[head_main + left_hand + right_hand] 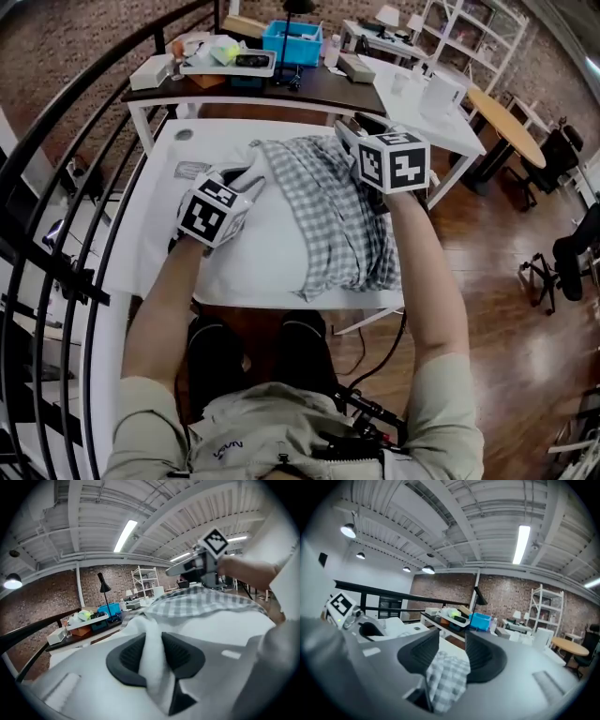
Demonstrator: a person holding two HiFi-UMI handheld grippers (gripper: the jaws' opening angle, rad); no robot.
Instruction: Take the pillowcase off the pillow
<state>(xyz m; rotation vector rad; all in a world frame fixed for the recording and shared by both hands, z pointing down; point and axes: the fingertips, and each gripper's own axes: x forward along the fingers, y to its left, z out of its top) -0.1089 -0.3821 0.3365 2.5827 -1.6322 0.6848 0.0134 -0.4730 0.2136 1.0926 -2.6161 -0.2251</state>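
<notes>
1. Head view: The checked pillowcase [342, 211] lay on the white table [169, 155], partly over the white pillow [267, 248]. White on white made the pillow's edges hard to see. The left gripper [253, 173] was at the pillow's top left part. The right gripper [349, 133] was at the top end of the pillowcase. The cubes on them had only black and white squares, no words. A sticker [192, 171] on the table was too small to read.
2. Left gripper view: The left gripper [152, 648] had its two pads pinching a fold of the white pillow. The pillowcase [201, 602] lay behind that fold. The right gripper [180, 570] was above the pillowcase, but its tips were blurry.
3. Right gripper view: The right gripper [452, 656] had a bunch of the checked pillowcase [447, 679] squeezed between its pads. The gripper's own body hid the rest of the cloth. A blue box [480, 620] stood far back, with no writing that could be read.
</notes>
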